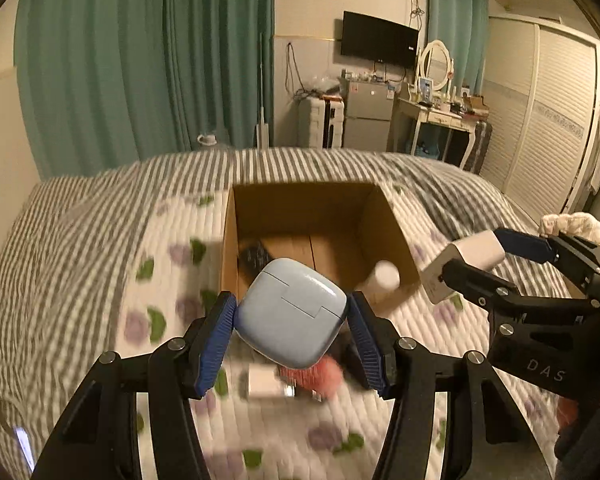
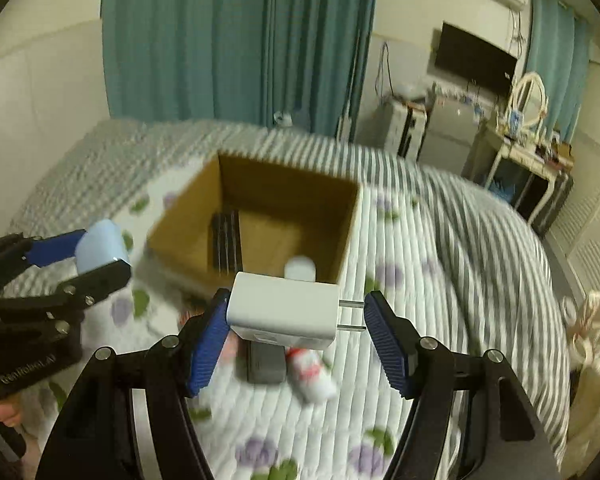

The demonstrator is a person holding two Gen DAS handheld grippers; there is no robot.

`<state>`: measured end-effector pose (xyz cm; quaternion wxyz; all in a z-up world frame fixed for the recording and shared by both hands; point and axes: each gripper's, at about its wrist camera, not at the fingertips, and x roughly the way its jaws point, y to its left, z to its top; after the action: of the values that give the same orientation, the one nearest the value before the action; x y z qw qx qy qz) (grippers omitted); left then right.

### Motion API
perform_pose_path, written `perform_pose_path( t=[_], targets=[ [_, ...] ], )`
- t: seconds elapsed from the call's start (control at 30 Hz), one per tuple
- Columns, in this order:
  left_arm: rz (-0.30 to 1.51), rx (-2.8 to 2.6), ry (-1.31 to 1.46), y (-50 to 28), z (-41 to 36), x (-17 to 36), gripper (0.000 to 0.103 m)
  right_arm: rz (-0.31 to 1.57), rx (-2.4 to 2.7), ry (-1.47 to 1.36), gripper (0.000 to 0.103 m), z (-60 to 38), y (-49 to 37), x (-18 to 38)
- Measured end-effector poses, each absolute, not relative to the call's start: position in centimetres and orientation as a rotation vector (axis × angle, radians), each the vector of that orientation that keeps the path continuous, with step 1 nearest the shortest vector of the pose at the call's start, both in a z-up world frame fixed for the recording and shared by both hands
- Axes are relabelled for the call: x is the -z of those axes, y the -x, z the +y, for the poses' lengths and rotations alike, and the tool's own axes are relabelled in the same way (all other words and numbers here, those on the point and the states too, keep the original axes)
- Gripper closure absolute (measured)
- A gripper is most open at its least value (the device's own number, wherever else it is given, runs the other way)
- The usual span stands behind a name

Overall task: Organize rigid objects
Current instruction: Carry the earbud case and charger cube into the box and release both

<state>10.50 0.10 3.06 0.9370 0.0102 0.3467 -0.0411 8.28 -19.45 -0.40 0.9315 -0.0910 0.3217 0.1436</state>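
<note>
Pale blue earbud case pinched between left tongs | white plug charger clamped end to end in right tongs | cardboard box just ahead of both, already holding a dark item and white bottle | judged midway: a grey object and red-and-white bottle lie on the quilt beneath the right tongs.

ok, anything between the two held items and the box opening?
Nothing visible. The earbud case in the left gripper and the charger in the right gripper both sit just short of the open cardboard box, top unobstructed.
</note>
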Motion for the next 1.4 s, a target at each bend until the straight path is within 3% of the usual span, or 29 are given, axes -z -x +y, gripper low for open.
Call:
perform_pose_path(
  t=[0.23,0.73,1.07,1.17,1.4],
  targets=[
    [0.730,0.047,-0.046,-17.6,0.3,-2.4,0.045,0.676,-0.312,0.195,0.036,-18.2,-15.2,0.0],
    [0.869,0.043,-0.113,-26.6,-0.3,7.4,0.045,0.785,-0.336,0.188,0.036,-15.9,-27.4,7.6],
    [0.865,0.088,-0.102,-26.4,-0.8,6.5,0.042,0.797,-0.335,0.118,0.034,-16.4,-28.1,7.7],
    [0.858,0.103,-0.086,-25.0,-0.9,4.8,0.026,0.774,-0.310,0.083,0.028,-17.5,-27.3,5.9],
    [0.765,0.063,-0.074,-20.3,-0.1,-1.2,0.021,0.701,-0.260,0.087,0.026,-20.3,-22.7,-0.2]
  ],
)
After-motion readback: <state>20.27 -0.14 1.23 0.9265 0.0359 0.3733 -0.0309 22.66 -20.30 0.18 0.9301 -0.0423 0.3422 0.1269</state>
